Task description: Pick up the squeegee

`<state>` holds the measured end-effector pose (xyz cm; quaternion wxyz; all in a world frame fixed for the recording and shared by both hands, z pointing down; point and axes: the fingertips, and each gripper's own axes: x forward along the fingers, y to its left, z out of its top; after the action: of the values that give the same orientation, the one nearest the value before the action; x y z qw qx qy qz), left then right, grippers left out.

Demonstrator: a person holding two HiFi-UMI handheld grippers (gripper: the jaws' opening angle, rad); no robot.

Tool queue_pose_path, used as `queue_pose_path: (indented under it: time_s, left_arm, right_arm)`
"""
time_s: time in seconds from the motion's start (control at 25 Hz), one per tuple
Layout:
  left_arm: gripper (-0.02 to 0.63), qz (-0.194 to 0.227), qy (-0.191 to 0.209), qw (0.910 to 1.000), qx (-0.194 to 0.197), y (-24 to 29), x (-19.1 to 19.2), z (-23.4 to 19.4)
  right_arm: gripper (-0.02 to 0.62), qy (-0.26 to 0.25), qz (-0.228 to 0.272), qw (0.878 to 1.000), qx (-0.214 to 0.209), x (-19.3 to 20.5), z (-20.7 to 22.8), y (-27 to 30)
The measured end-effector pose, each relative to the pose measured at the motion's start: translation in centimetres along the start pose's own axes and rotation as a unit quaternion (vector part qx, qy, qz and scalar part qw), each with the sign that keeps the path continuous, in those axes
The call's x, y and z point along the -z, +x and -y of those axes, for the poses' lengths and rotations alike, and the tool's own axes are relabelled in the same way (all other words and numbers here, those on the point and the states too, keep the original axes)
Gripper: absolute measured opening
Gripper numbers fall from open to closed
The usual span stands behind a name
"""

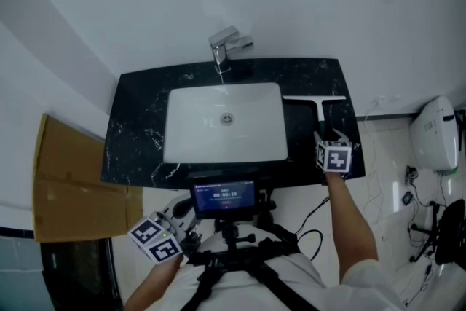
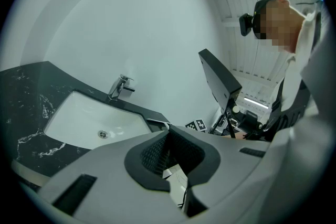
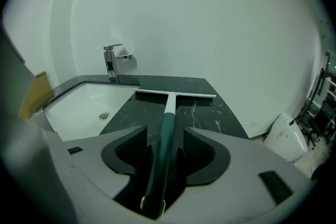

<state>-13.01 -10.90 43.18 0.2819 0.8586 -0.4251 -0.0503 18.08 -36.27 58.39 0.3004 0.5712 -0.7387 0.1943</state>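
**On the counter: right claw clamped on the squeegee**

Beside the white basin point(image 1: 182, 138), on its right, the squeegee point(image 3: 167, 122) lies on the black marbled counter point(image 1: 138, 127), blade toward the wall. The basin holds only its round drain point(image 1: 227, 118), below the chrome tap point(image 1: 227, 47).

The right gripper point(image 3: 164, 153) has its jaws closed on the squeegee's green handle. Only its own view shows this; from the head view the marker cube covers the grip and just the white neck and blade are visible.

The left gripper point(image 2: 169, 136) is held low near the person's body, jaws together with nothing between them. Its view alone shows the person's head camera, while the head view alone shows the cardboard point(image 1: 62, 186) at the left.
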Motion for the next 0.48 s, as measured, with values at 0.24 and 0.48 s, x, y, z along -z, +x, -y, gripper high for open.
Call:
queue_pose_path:
  time_s: [0.24, 0.48]
  left_arm:
    - [-0.003, -0.002, 0.001, 1.0, -0.002, -0.2, 0.1, -0.2]
    - [-0.003, -0.001, 0.001, 1.0, -0.005, -0.3, 0.0, -0.3]
  right_arm:
    - [0.224, 0.006, -0.01, 1.0, 0.003, 0.3, -0.1, 0.7]
    - [0.225, 0.009, -0.022, 1.0, 0.004, 0.9, -0.2, 1.3]
